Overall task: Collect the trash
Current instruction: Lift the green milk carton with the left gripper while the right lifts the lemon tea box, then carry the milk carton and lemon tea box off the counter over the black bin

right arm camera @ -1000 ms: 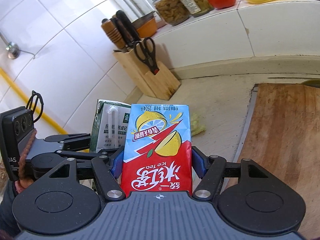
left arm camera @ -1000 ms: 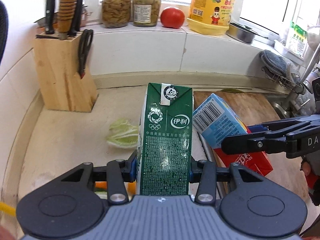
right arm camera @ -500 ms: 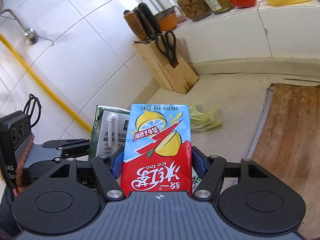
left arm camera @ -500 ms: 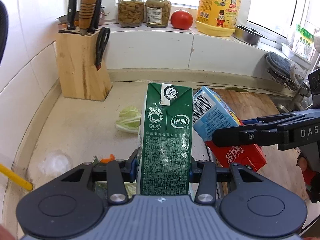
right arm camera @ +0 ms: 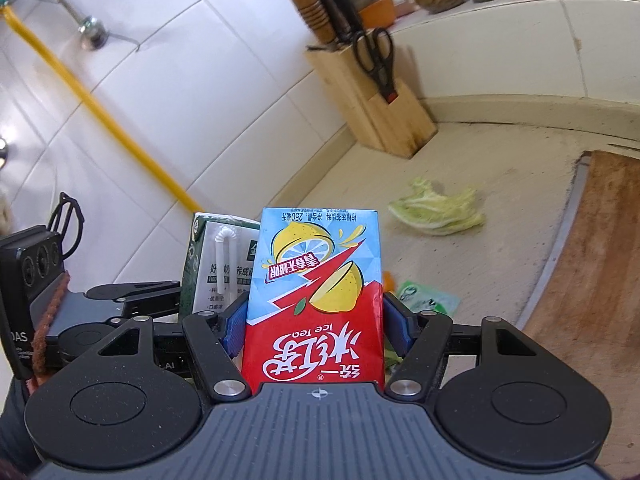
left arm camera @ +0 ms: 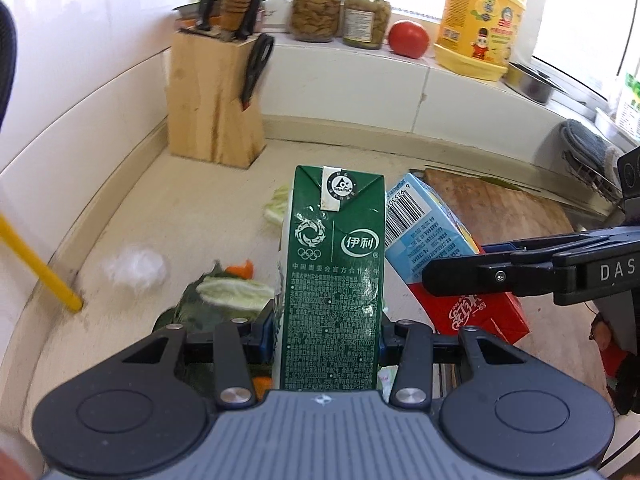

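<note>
Left gripper [left arm camera: 328, 328] clamps a tall green milk carton with white print [left arm camera: 332, 280] by its lower sides, pads on both narrow faces, carton upright and clear of the beige stone worktop [left arm camera: 160, 220]. Right gripper [right arm camera: 316, 328] clamps a red-and-blue iced tea carton with lemon print [right arm camera: 316, 296] the same way, tilted toward the green one; the two cartons sit just beside each other, likely being carried off together to a bin, which is not in view. Gripping low keeps each box steady.

Trash left on the worktop: pale green cabbage leaf [right arm camera: 438, 214] near the worn wooden cutting board [right arm camera: 600, 260], white crumpled tissue [left arm camera: 136, 268] near the left wall edge, a pile of leafy scraps with orange carrot bits [left arm camera: 224, 296] below the left gripper, a small green wrapper [right arm camera: 428, 296]. Wooden knife block [left arm camera: 214, 100] in the back corner stays.
</note>
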